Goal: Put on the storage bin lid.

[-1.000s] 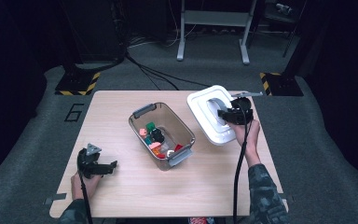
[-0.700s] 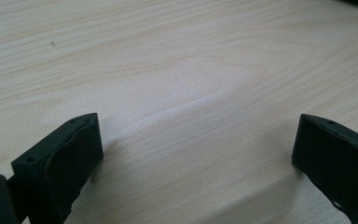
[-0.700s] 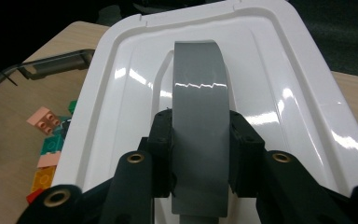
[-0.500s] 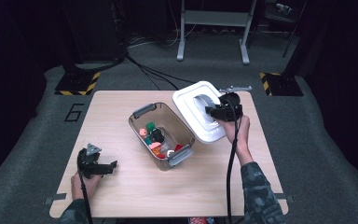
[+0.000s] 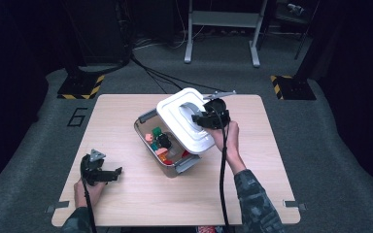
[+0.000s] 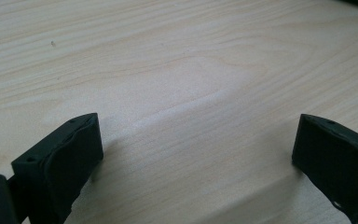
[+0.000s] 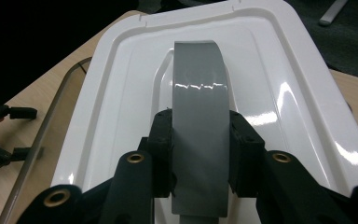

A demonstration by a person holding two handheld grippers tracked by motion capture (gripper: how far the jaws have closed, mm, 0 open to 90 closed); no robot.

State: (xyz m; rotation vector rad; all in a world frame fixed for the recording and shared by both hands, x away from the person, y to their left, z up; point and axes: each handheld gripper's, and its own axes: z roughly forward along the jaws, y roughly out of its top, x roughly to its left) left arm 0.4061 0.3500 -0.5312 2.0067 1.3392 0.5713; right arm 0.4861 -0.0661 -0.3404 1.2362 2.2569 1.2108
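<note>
The right gripper (image 7: 199, 154) clamps the smooth grey handle (image 7: 199, 102) of the glossy white rounded-rectangle lid (image 5: 184, 119) above the clear bin (image 5: 167, 145); beside the bin, the left gripper (image 6: 196, 154) is released over matte woodgrain.

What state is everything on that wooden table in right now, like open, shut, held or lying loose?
White plastic lid with grey handle: lifted, tilted, partly over the bin, clamped by its handle.
Clear plastic bin with grey latches: uncovered on its near-left side, holding small colourful items.
Right gripper: shut on the lid's grey handle.
Left gripper: open, nothing between its jaws, low over the light wooden table.
</note>
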